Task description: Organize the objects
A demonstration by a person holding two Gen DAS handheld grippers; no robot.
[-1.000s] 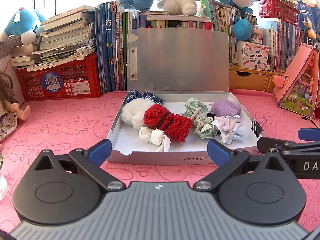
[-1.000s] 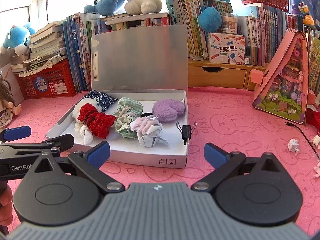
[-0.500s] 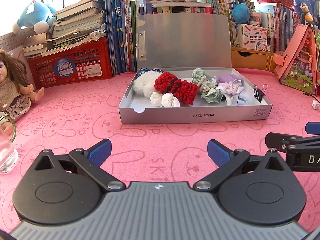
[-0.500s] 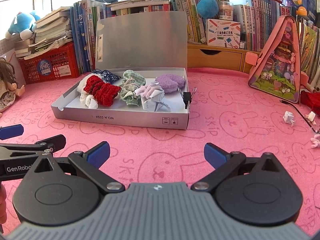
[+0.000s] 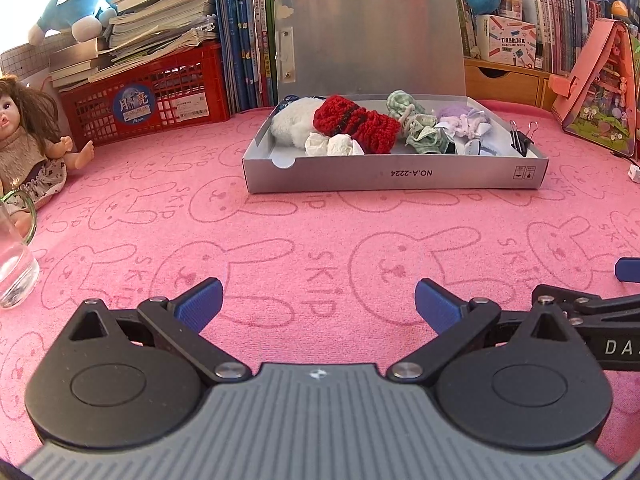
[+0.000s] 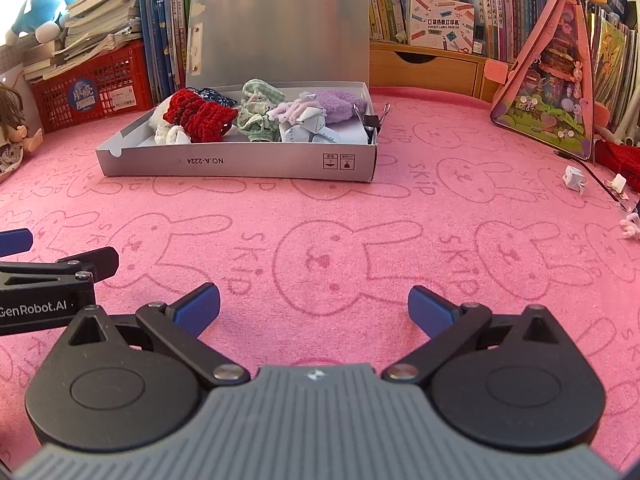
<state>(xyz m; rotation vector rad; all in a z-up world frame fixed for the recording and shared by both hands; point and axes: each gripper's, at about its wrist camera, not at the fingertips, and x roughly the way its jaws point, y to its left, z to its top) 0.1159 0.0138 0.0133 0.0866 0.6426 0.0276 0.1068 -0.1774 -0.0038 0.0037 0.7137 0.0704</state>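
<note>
A grey file box with its lid up stands on the pink mat, also in the right wrist view. In it lie a red knitted piece, a white fluffy piece, green checked cloth, a purple plush piece and folded paper. A black binder clip sits on its right wall. My left gripper and right gripper are open and empty, low over the mat, well in front of the box.
A doll and a glass mug are at the left. A red crate with books, a bookshelf and a pink triangular case line the back. Small paper bits and a cable lie at the right.
Both grippers have pulled back from the box and dropped lower over the mat. The box now looks farther away. Both stay open and empty.
</note>
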